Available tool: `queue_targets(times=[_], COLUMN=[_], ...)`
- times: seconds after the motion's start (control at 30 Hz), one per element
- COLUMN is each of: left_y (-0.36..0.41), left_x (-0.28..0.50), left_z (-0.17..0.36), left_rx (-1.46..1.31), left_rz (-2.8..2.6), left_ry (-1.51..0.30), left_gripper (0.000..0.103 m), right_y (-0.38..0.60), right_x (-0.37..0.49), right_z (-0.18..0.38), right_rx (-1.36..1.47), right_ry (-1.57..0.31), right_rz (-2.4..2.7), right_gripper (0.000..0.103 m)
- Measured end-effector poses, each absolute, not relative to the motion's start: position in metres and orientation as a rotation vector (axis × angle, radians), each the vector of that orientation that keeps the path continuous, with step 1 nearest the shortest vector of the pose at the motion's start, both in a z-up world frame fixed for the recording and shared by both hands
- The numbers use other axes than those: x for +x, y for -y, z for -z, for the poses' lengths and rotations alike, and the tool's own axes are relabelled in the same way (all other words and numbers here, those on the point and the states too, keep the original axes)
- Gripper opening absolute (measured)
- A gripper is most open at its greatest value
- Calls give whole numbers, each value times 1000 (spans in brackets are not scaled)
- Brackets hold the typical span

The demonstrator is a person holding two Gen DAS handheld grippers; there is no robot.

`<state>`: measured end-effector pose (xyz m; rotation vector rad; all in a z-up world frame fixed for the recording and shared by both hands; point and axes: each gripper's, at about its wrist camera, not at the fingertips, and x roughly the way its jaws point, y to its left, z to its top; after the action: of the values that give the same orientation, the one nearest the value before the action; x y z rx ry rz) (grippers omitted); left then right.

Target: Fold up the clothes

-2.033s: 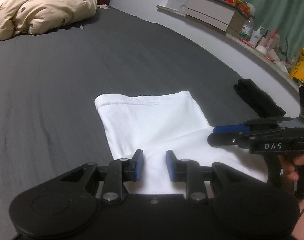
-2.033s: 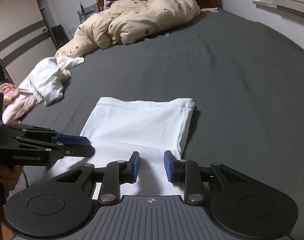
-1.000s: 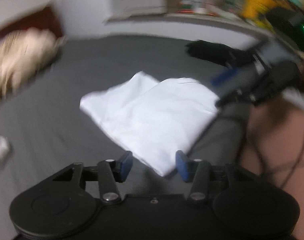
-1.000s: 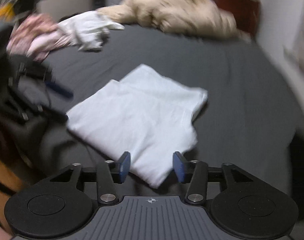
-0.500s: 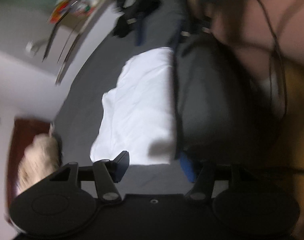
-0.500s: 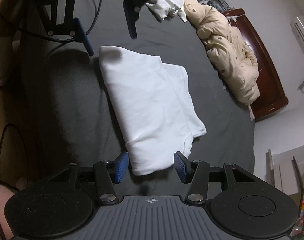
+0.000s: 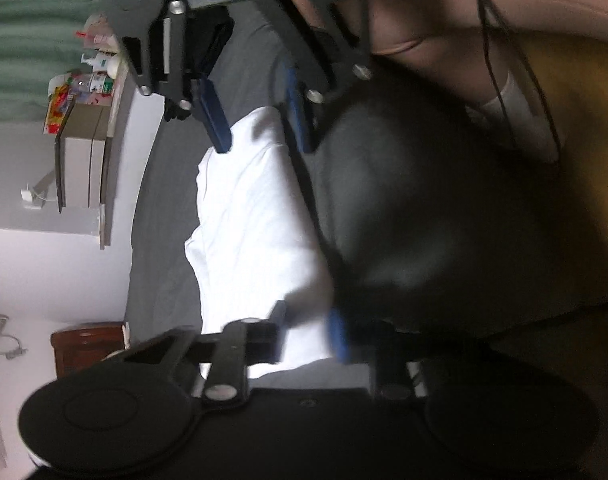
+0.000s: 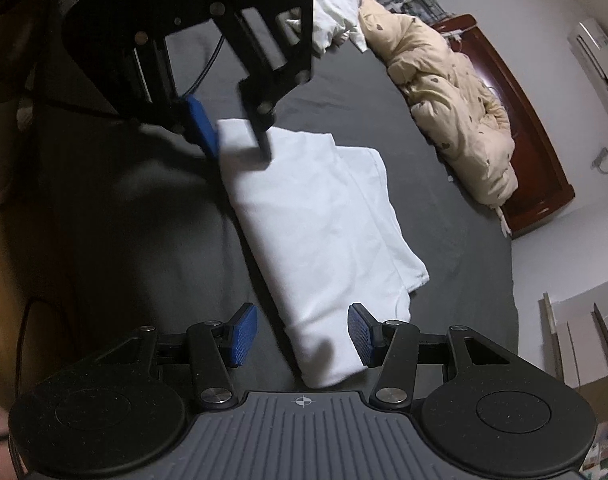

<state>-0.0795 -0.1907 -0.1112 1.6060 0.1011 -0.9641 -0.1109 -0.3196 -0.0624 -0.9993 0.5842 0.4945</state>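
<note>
A folded white garment (image 8: 324,232) lies on the dark grey bed (image 8: 444,184); it also shows in the left wrist view (image 7: 251,236). My right gripper (image 8: 301,334) is open, its jaws either side of the garment's near end. My left gripper (image 7: 310,334) is open around the opposite end, and it also shows in the right wrist view (image 8: 235,136). The right gripper also appears at the far end in the left wrist view (image 7: 259,120). Neither gripper holds the cloth.
A beige duvet (image 8: 452,100) and crumpled white clothes (image 8: 336,4) lie further up the bed by a dark wooden headboard (image 8: 520,120). A shelf with boxes and bottles (image 7: 83,92) runs along the wall. The person's body (image 7: 484,32) stands at the bed's edge.
Both grippers swung from the garment's near side to its two opposite ends and rolled sideways. Their jaws opened wider and came down around the ends. The garment stays folded.
</note>
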Motion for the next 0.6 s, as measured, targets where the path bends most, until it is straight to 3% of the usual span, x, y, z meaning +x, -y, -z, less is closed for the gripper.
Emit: queue_targets(times=[0.13,0.37,0.6], left_y=[190,191,188], left_x=[-72,-45,-37], left_z=[98,64,50], left_rx=[1517,1269,1198], left_rz=[939,925,930], left_ry=[-125,-253,-279], left_gripper=[13,13,13], right_y=[303,267,280], right_x=[-114,-104,-86], right_z=[65,84,94], right_rx=[-988,-1048,-1172], right_ry=[-536,-427,-404], right_rz=[-483,-357,-244], right_gripper=[50,50,50])
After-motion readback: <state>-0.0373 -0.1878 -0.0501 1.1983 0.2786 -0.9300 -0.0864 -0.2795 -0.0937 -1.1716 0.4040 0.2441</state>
